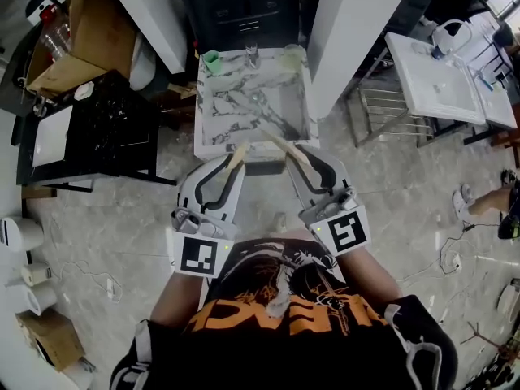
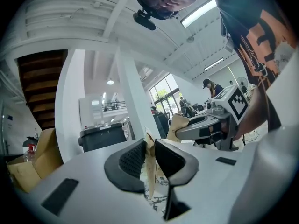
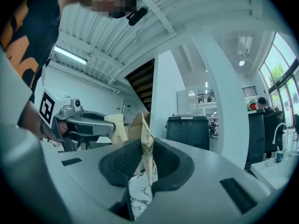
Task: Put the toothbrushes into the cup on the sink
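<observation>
In the head view both grippers reach toward a marble-patterned sink (image 1: 213,124). My left gripper (image 1: 236,158) is shut on a tan paper-wrapped toothbrush (image 1: 238,153). My right gripper (image 1: 288,148) is shut on a second wrapped toothbrush (image 1: 292,154). Both packets end just over the sink's near rim. A green cup (image 1: 211,60) stands at the sink's far left corner. A clear glass (image 1: 251,53) and a pale cup (image 1: 293,52) stand along the far rim. The left gripper view shows the packet (image 2: 150,171) pinched between the pads, and the right gripper view shows the other packet (image 3: 147,141) pinched likewise.
A black cabinet (image 1: 97,128) stands left of the sink, with a cardboard box (image 1: 81,39) behind it. White pillars flank the sink. At the right are a metal rack (image 1: 382,112) and a white table (image 1: 439,80). Paper rolls (image 1: 28,275) lie on the floor at the left.
</observation>
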`<state>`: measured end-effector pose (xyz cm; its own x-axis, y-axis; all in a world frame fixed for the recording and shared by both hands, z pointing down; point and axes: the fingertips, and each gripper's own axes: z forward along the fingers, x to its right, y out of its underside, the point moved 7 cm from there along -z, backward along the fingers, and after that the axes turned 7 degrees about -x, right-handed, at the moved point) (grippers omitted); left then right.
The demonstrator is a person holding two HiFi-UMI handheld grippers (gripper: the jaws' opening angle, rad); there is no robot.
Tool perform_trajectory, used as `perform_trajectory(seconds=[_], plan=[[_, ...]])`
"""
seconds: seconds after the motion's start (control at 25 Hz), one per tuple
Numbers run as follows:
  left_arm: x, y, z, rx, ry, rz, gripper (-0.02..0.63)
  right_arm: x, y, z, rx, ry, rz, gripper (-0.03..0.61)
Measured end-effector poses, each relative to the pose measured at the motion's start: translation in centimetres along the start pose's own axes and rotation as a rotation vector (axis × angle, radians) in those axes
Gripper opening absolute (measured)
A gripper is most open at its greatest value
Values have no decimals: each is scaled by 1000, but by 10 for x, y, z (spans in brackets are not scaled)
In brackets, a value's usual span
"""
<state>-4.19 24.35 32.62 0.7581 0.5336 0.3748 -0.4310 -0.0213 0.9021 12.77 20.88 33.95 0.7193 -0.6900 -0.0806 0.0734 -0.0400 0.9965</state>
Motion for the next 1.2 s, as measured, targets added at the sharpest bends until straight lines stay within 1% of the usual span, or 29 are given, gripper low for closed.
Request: perform_trajectory(seconds=[0.16,0.4,0.52,0.64,0.96,1.2], plan=[[2,-6,21,-21,-27,13,83,24,4,5,19,-25,-7,84],[8,-17,37,-20,-41,23,83,49,9,4,20,-36,5,84],[-1,-15,44,-25,-56,23,83,55,15,12,8,-40,3,84],[-11,-6,53,-42,-51,8,81,59,18,25,-3,-43,9,84],[-58,17,103,-4,-1,-33,83,80,24,80,-59,-11,-8,84],[-117,33,146,32,43,-55,83,94,17,147,-91,20,-22,84]])
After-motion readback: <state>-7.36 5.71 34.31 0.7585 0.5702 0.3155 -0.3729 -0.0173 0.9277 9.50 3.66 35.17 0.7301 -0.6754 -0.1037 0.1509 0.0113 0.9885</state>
